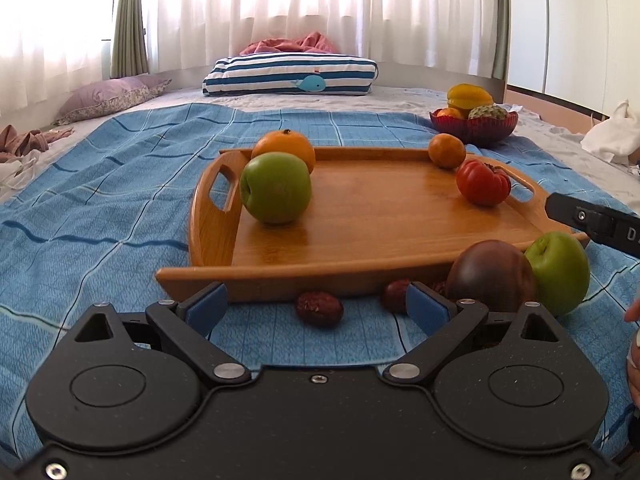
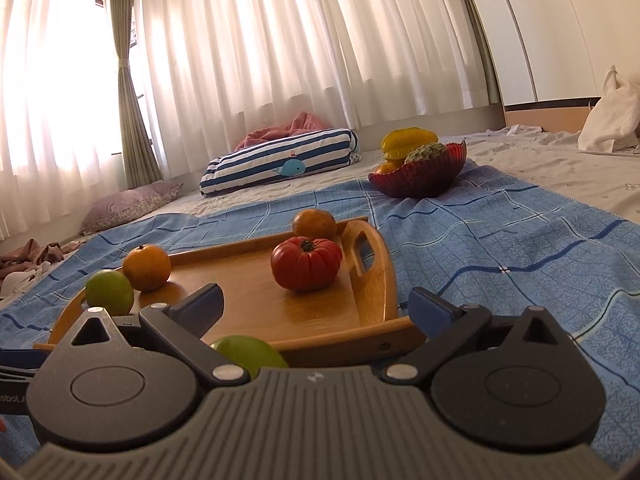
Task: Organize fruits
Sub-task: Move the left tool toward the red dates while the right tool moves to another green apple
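Hovering low over the blue checked blanket (image 1: 100,184), the left gripper (image 1: 316,306) has its jaws spread wide and grips nothing — its blue pads (image 1: 206,306) touch no fruit. Taking the wooden tray (image 1: 360,216) as landmark in the left wrist view: a dark red date (image 1: 319,309) lies on the blanket just in front of the tray's near rim, between the two fingers, and a second date (image 1: 395,295) lies close by, partly hidden behind the right pad. A dark brown round fruit (image 1: 490,276) sits at the tray's near right corner, touching a green apple (image 1: 560,272) beside it. On the tray, another green apple (image 1: 276,188) rests in the far left part with an orange (image 1: 286,148) right behind it; a smaller orange (image 1: 447,151) sits at the far right corner, and a ribbed red tomato (image 1: 482,182) just in front of that. Beyond the tray's far right corner stands a red bowl (image 1: 474,126) of fruit. Part of the other tool's black body shows at the tray's right edge.

From the right wrist view, the right gripper (image 2: 316,308) is likewise wide open and empty, poised just above the tray's (image 2: 372,280) near rim. A green apple (image 2: 250,352) lies under the gripper body, before that rim — whether it touches a finger cannot be told.
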A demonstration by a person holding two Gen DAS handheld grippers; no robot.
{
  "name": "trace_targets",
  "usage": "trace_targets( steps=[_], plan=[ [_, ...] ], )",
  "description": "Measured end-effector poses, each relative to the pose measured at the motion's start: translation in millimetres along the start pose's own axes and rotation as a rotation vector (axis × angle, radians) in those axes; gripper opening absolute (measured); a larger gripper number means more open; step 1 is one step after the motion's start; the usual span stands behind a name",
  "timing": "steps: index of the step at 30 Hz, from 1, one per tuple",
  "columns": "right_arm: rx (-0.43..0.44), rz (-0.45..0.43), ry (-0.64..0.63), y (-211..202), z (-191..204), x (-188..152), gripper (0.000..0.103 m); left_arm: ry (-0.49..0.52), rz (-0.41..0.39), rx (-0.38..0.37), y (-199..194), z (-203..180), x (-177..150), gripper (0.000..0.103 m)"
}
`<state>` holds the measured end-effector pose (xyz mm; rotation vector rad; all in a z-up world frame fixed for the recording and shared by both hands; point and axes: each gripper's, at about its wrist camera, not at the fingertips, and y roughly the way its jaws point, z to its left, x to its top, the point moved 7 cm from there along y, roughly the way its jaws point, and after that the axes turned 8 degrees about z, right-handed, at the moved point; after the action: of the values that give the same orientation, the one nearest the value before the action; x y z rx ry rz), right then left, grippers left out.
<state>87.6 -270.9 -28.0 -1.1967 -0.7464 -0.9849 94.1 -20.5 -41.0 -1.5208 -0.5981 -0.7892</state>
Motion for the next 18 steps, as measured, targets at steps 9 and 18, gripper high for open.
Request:
trace_targets(
  steps=[9, 18],
  plan=[
    [0.015, -0.052, 0.067, -20, -5, -17, 0.103, -0.035, 0.005, -0.007, -1, 4, -8, 0.087],
    [0.024, -0.081, -0.125, -26, 25, -23, 0.100, -0.062, 0.025, -0.031, -1, 6, -11, 0.060]
  ],
)
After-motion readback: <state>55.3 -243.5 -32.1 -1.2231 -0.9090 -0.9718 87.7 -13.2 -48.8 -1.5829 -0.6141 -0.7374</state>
